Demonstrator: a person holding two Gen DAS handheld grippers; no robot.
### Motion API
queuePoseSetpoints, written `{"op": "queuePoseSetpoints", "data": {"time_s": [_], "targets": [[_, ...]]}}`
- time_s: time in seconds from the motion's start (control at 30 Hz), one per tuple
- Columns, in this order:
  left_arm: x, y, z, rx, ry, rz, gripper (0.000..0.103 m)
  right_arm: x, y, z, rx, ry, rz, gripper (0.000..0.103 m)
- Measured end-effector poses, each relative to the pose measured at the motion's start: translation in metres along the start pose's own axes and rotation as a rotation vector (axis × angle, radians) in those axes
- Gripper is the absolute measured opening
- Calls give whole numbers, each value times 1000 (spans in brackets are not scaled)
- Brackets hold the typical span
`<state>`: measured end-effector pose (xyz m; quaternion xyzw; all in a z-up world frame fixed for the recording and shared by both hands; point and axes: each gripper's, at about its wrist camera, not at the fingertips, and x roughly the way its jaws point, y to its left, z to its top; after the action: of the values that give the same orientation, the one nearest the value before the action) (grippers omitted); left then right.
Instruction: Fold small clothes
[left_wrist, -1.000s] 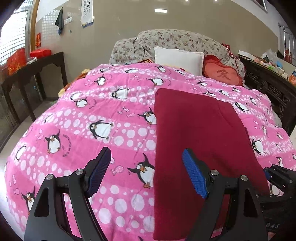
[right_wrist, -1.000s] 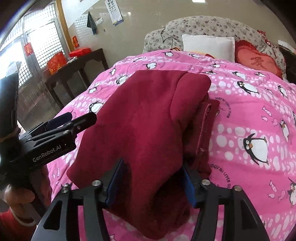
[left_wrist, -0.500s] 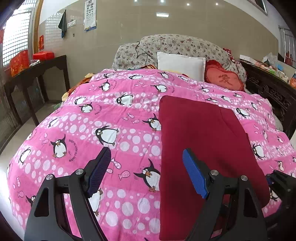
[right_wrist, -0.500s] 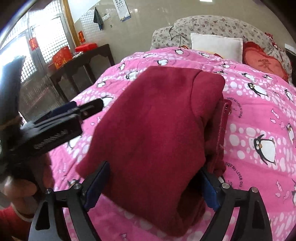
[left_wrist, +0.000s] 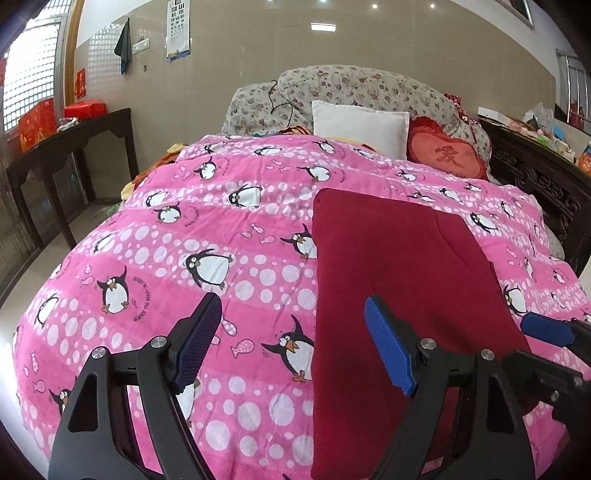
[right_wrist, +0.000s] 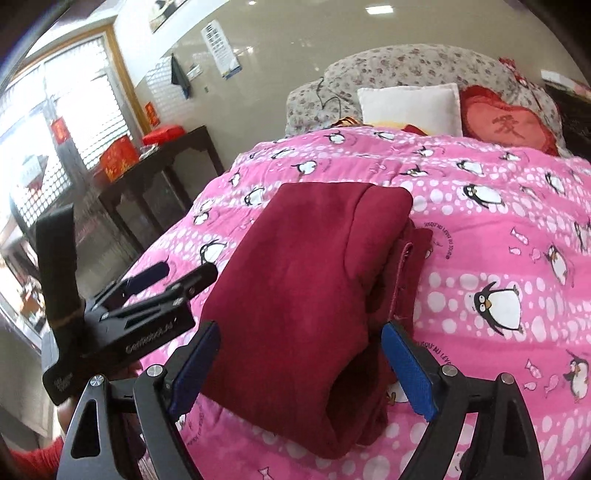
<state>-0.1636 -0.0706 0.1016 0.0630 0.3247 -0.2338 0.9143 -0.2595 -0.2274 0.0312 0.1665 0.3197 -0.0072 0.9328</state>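
**Long fold made, cross fold next**

Your left gripper (left_wrist: 291, 345) gapes wide, holding nothing, over the pink quilt (left_wrist: 229, 229). One red garment (right_wrist: 306, 280) lies folded lengthwise beside it. Your right gripper (right_wrist: 301, 365) is wide too, straddling its near end without contact. Next, I judge: pinch that end, carry it forward. Two grippers, one garment.

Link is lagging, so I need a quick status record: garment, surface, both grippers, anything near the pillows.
garment: dark red garment, folded, lying flat
surface: pink penguin quilt on the bed
left gripper: open, holding nothing, over the garment's left edge
right gripper: open, straddling the garment's near end, not clamped
pillows: white pillow beside red heart cushion
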Motion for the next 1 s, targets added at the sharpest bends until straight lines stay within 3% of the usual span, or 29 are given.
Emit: {"op": "queuePoseSetpoints", "data": {"time_s": [0.23, 0.4, 1.0], "targets": [[9, 5, 4, -37, 41, -58, 80, 5, 1, 9, -9, -14, -34, 88], [7, -3, 5, 2, 14, -4, 80, 4, 2, 12, -16, -30, -60, 88], [-8, -6, 1, 31, -29, 33, 80, -7, 6, 8, -28, -53, -79, 88]]}}
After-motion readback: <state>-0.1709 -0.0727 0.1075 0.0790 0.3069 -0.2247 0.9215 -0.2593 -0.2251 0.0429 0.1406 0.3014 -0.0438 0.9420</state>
